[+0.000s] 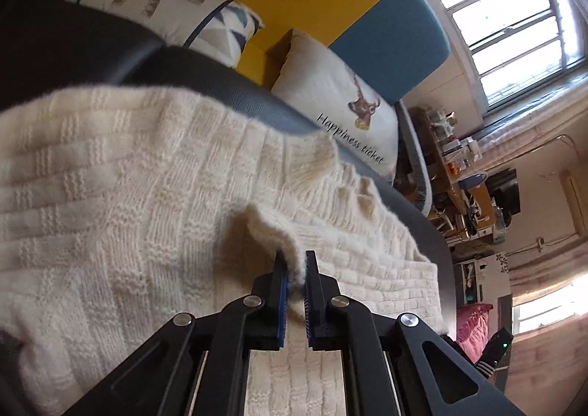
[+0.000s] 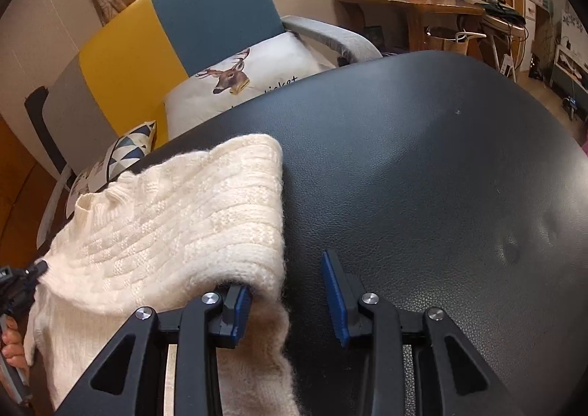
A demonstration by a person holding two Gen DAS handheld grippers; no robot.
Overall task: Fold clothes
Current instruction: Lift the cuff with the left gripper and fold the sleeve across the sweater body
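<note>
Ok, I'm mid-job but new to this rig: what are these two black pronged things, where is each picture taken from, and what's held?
Each picture comes from a camera on a hand-held two-finger gripper, looking out along its fingers. In the left wrist view, the left gripper is shut on a pinched-up fold of the cream knit sweater. In the right wrist view, the right gripper stands open; the sweater's edge drapes over its left finger, and nothing is clamped. The sweater lies on a black leather-look table. Behind it is a yellow-and-blue sofa with a deer cushion. At the lower left of that view, a person's hand holds the other gripper.
</note>
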